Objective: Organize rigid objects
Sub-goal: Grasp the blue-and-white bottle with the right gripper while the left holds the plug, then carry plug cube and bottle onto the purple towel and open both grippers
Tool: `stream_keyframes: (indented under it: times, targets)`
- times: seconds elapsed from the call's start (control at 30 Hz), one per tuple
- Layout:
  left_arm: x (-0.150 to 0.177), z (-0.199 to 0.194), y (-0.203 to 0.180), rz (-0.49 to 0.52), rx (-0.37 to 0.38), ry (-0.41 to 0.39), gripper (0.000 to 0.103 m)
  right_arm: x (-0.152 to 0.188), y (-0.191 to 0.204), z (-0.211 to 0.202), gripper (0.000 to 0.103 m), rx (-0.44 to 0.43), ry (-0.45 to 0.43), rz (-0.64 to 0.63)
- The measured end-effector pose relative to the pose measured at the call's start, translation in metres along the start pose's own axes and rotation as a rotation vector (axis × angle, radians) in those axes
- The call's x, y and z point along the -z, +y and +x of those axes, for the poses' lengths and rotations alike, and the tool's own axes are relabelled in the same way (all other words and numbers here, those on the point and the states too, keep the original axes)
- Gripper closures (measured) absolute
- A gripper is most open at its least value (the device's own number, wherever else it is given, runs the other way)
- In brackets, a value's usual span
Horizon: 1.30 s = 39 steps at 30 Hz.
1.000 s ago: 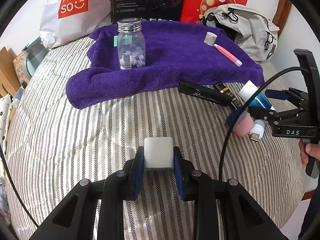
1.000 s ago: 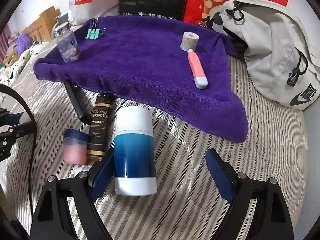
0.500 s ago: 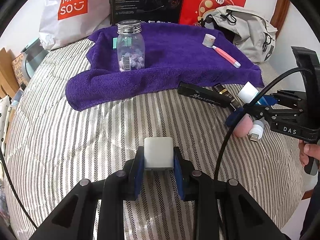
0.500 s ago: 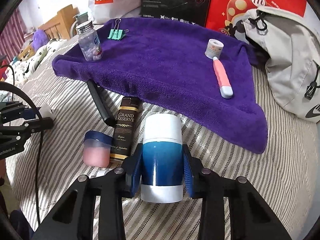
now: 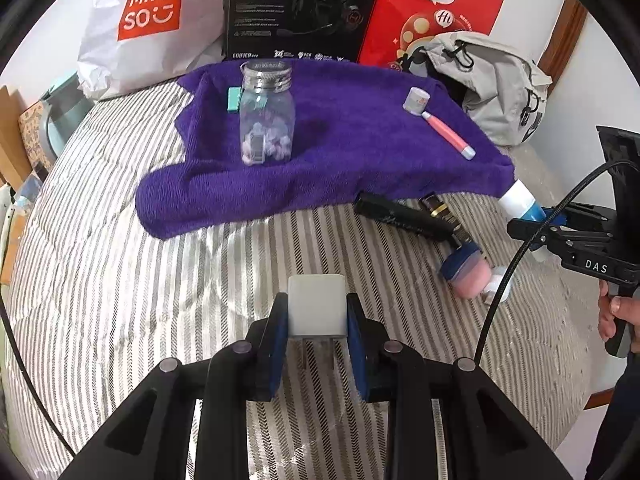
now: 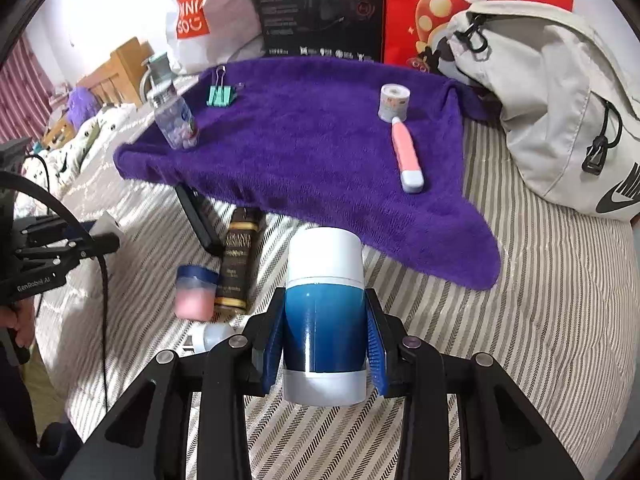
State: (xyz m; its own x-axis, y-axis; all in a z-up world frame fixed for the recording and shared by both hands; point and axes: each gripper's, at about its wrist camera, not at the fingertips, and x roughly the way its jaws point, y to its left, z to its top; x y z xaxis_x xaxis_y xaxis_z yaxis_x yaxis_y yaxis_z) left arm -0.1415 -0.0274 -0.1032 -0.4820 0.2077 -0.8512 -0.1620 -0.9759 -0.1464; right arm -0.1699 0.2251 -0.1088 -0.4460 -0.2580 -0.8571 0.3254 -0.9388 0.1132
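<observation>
2 grippers work over a striped bed (image 5: 168, 264) with a purple towel (image 6: 320, 152) spread at its far side, bags and boxes propped behind it. The left gripper (image 5: 316, 320) has its jaws closed on a white charger (image 5: 317, 310), prongs pointing back at the camera. The right gripper (image 6: 325, 340) has its jaws clamped on a blue bottle (image 6: 325, 312), held above the bed. On the towel sit a jar (image 5: 266, 120), tape roll (image 6: 394, 102) and pink tool (image 6: 406, 156). Only the right view shows the green clip (image 6: 220, 94) whole; the jar hides most of it in the left view. A pink tub (image 6: 196, 292), a dark tube (image 6: 238, 260) and a black case (image 6: 196, 212), partly under the towel, lie on the bed.
</observation>
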Motion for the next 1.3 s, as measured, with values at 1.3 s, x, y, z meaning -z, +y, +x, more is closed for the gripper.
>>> stream_keyframes:
  times: [1.3]
  targets:
    - [-0.1, 0.063, -0.007, -0.034, 0.003, -0.039, 0.077, -0.093, -0.021, 0.067, 0.067, -0.007, 0.01, -0.008]
